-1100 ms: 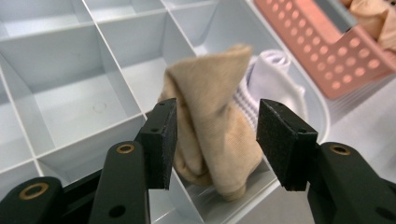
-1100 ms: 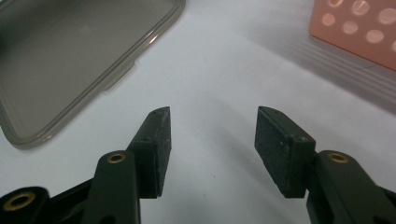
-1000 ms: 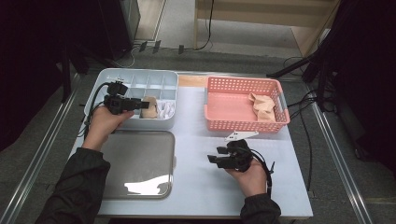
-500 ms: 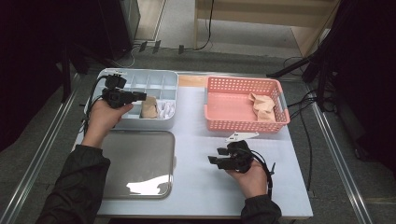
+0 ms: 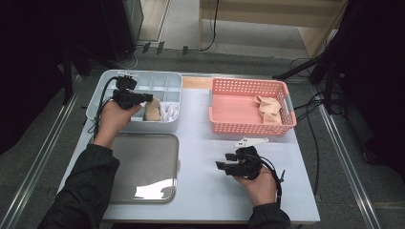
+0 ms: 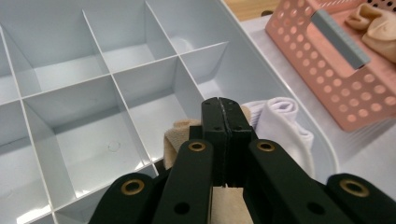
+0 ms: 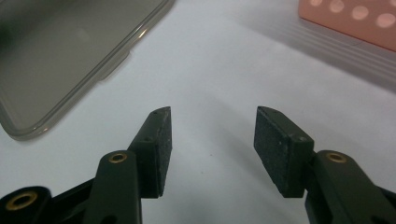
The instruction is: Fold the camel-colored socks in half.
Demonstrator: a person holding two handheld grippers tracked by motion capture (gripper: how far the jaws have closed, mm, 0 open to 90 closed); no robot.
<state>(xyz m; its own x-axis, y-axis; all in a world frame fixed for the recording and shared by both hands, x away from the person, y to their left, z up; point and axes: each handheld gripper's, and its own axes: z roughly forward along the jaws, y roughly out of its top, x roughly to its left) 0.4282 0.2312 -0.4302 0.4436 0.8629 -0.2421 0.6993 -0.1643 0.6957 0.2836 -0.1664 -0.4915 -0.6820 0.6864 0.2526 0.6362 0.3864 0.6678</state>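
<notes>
Left gripper [image 6: 223,108]: black, with flat angular link arms joined by brass-coloured ringed rivets, small dark screw heads in its two square-ended jaws, and a black cable looping from its body in the high view. Right gripper [image 7: 210,130]: likewise black, its wedge-tipped jaws faced with matt, finely speckled dark pads [image 7: 164,140], brass-ringed pivots on the links, a pale grey three-cornered plate on top and a thin black cable trailing past the wrist. The person wears dark, black-looking long sleeves [image 5: 86,186] ending at the wrists.
</notes>
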